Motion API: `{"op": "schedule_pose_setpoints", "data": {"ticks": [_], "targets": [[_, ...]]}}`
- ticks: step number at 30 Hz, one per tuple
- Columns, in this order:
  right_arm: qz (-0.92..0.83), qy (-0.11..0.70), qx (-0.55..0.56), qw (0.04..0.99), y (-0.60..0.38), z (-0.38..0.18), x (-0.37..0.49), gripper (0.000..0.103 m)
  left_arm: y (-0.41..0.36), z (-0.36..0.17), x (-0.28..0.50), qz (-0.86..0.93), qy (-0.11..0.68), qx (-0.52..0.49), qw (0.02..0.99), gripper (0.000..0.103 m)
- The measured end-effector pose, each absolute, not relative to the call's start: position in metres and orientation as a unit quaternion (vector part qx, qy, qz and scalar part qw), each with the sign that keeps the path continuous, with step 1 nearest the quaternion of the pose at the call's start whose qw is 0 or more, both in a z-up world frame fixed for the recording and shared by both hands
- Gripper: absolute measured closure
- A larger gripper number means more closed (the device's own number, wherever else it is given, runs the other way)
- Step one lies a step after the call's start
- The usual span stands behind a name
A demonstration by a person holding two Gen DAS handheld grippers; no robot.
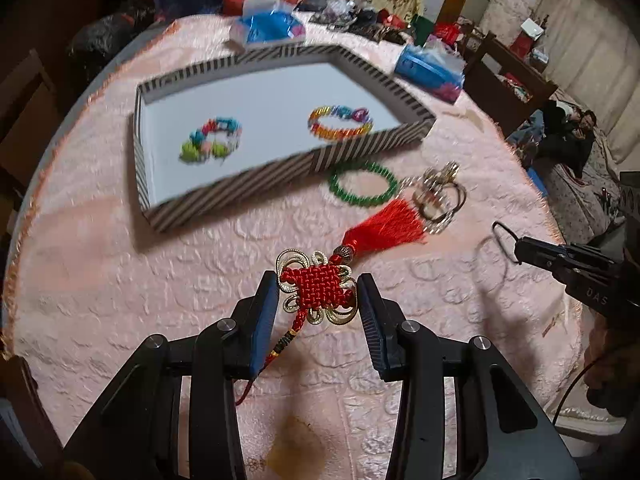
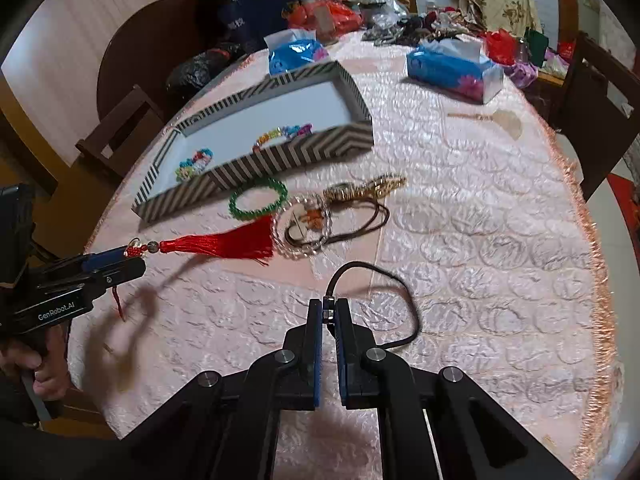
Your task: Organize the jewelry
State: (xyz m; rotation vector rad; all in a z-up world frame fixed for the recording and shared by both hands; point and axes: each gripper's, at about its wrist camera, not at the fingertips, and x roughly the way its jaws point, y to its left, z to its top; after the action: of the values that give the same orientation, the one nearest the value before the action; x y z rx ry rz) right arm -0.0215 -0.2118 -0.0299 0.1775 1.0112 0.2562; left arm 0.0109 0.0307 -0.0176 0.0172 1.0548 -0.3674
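My left gripper (image 1: 318,290) is shut on a red Chinese-knot ornament (image 1: 314,282) with gold loops; its red tassel (image 1: 384,226) trails toward the other jewelry. It also shows in the right wrist view (image 2: 116,258). My right gripper (image 2: 329,308) is shut on a thin dark cord bracelet (image 2: 394,280), held above the cloth. A striped tray (image 1: 224,196) holds two multicoloured bead bracelets (image 1: 212,142) (image 1: 340,122). A green bead bracelet (image 1: 362,186) lies just outside the tray. A clear-bead bracelet and gold chain pile (image 1: 438,196) lies beside it.
The round table has a pink quilted cloth (image 2: 480,240). Blue tissue packs (image 2: 452,70) (image 1: 268,28) and cluttered bags stand at the far side. Dark wooden chairs (image 2: 600,92) surround the table. A person sits on the right in the left wrist view (image 1: 572,132).
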Motion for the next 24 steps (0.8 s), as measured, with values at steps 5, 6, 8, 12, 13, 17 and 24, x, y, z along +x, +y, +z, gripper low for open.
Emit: {"op": "schedule_pose_setpoints", "data": {"ticks": [5, 6, 8, 12, 13, 17, 24], "targets": [[0.12, 0.471, 0.084, 0.87, -0.214, -0.014, -0.023, 0.097, 0.027, 0.011, 0.013, -0.186, 0.479, 0.007, 0.858, 0.064], [0.116, 0.47, 0.083, 0.871, -0.214, -0.011, -0.023, 0.097, 0.026, 0.016, 0.014, -0.186, 0.475, 0.01, 0.86, 0.064], [0.114, 0.469, 0.08, 0.872, -0.215, -0.006, -0.022, 0.097, 0.024, 0.028, 0.015, -0.186, 0.467, 0.014, 0.865, 0.064], [0.114, 0.461, 0.074, 0.877, -0.214, 0.006, -0.021, 0.097, 0.023, 0.045, 0.02, -0.181, 0.455, 0.007, 0.872, 0.064], [0.112, 0.459, 0.072, 0.878, -0.213, 0.01, -0.021, 0.097, 0.024, 0.049, 0.021, -0.178, 0.454, 0.005, 0.873, 0.064], [0.111, 0.453, 0.067, 0.882, -0.211, 0.02, -0.02, 0.097, 0.029, 0.056, 0.023, -0.16, 0.447, -0.004, 0.88, 0.064], [0.117, 0.447, 0.057, 0.885, -0.209, 0.029, -0.016, 0.097, 0.033, 0.07, 0.026, -0.155, 0.432, -0.011, 0.888, 0.064]]}}
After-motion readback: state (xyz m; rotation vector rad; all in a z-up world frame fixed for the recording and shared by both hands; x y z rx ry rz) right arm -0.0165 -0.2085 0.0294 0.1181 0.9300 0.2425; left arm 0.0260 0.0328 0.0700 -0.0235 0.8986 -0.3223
